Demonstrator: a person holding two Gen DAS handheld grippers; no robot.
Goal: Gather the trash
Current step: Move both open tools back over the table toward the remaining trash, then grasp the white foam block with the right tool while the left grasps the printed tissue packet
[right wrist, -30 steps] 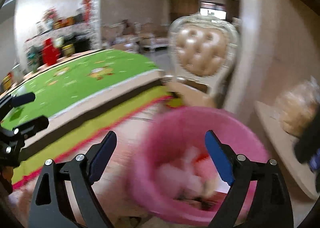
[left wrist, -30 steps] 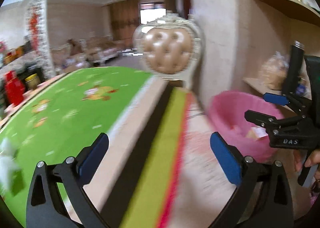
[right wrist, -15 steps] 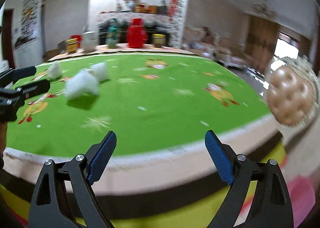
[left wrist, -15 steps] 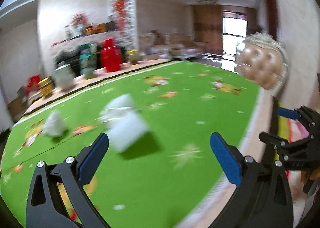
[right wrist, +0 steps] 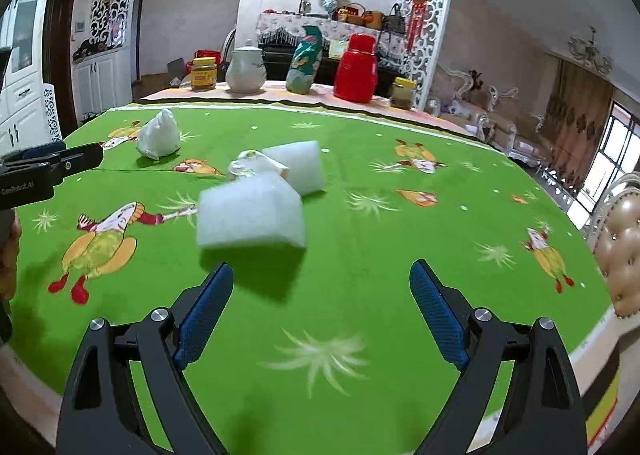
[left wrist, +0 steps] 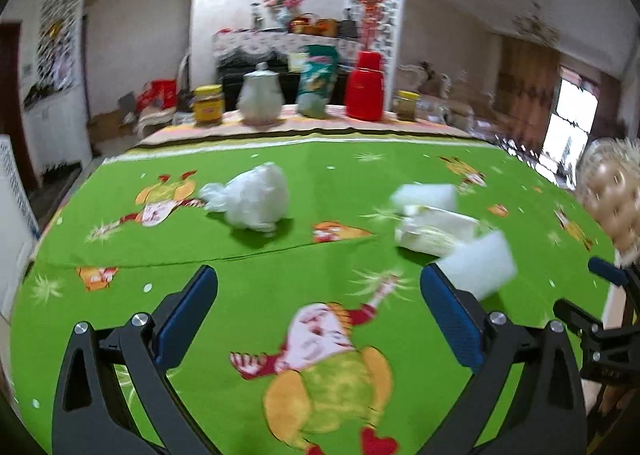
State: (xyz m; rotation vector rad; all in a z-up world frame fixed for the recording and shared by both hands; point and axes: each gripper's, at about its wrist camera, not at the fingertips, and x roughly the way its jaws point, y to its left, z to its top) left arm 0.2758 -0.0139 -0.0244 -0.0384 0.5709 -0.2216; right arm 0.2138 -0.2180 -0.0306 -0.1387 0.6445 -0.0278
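While both grippers, the left gripper [left wrist: 318, 319] and right gripper [right wrist: 320, 313], are hanging released and empty, the right should be centring on the nearest foam block [right wrist: 250, 215] before clamping gently.

Matt foam block [right wrist: 250, 215] on printed cloth tablecloth [right wrist: 360, 255]

The left gripper [left wrist: 320, 315] was held with jaws apart and nothing between them above a green tablecloth [left wrist: 280, 267]. A crumpled white bag [left wrist: 252, 197] was seen ahead, and white foam blocks [left wrist: 476, 265] with a wrapped packet [left wrist: 434, 233] were clustered to the right.
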